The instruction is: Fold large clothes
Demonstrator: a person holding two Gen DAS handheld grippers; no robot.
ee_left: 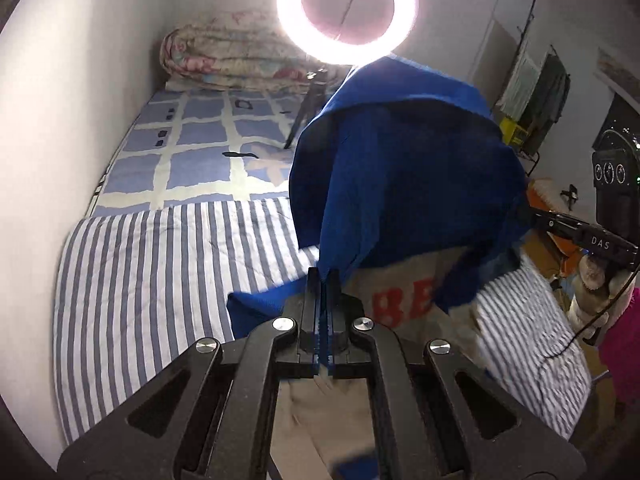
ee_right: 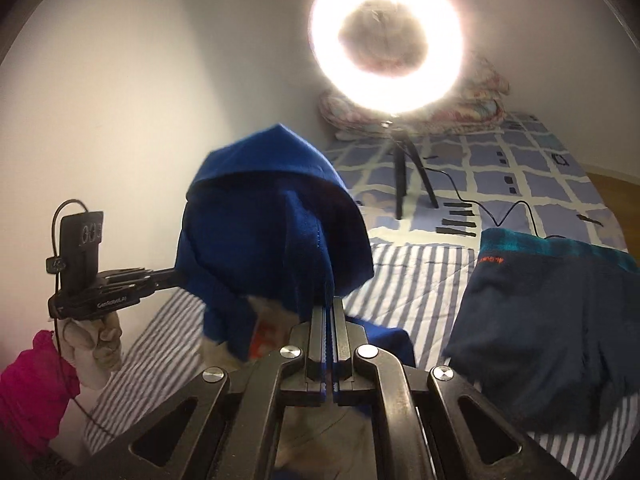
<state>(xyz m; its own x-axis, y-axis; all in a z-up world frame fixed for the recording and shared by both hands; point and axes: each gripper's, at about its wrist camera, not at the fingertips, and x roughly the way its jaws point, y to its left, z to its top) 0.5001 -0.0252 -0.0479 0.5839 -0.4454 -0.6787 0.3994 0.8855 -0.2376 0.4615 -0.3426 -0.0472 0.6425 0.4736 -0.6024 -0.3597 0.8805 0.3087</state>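
Above the striped quilt (ee_left: 160, 280), one blue garment (ee_left: 400, 168) hangs between two grippers: left gripper (ee_left: 325, 280) and right gripper (ee_right: 328, 308), each clamped on its fabric. One folded dark garment (ee_right: 540, 320) lies alongside.

Left gripper (ee_left: 325, 276): jaws closed, angled downward | Right gripper (ee_right: 328, 306): jaws closed, angled downward | Gloved left hand (ee_right: 94, 338) (pale glove) grips its handle | Gloved right hand (ee_left: 596, 276) grips its handle, pink sleeve (ee_left: 624, 344) below
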